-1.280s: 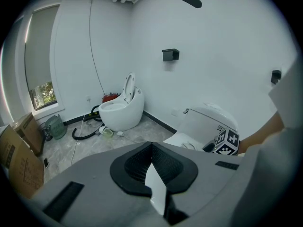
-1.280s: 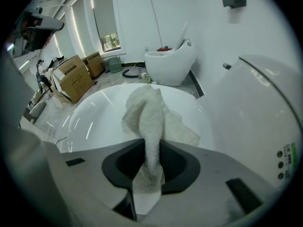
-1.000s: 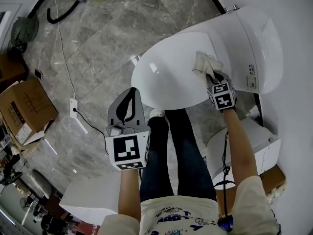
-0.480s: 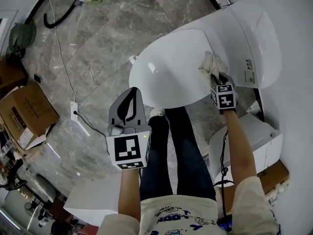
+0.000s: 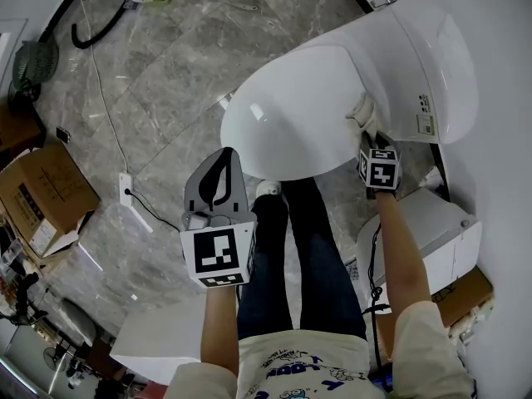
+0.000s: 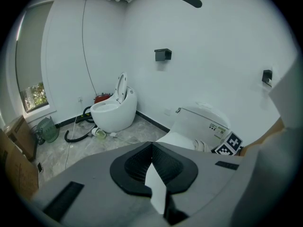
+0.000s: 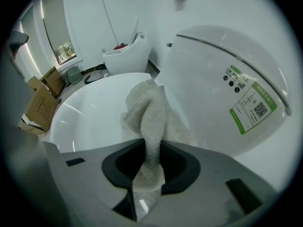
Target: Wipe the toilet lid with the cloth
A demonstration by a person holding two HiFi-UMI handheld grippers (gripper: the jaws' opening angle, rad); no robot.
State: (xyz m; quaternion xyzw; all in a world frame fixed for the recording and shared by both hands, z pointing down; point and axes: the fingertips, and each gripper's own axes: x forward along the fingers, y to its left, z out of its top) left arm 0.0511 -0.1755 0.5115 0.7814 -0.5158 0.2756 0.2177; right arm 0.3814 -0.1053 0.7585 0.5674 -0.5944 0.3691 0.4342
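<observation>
Two grippers in hand; clamps the right gripper tight on a bunched white cloth, pinched between both jaws and fanning out ahead toward 12 o'clock; presses that cloth onto the closed toilet lid at the lid's 3 o'clock rim in the head view, right against the curved rear body of the toilet; shows a green-edged label on that body at 3 o'clock of the cloth in the right gripper view; holds the left gripper clenched on nothing, jaw tips met, well apart from the lid at its 7 o'clock in the head view, over the grey marble floor; legs in dark jeans at 6 o'clock of the lid, between the two forearms; at 9 o'clock of the left gripper, a white power strip with its cable, then a cardboard box farther out the same way; a black hose at 11 o'clock near the top edge; in the left gripper view, at 10 o'clock, a second egg-shaped toilet with its lid raised, close to the wall; a small black box on that wall at 12 o'clock.
</observation>
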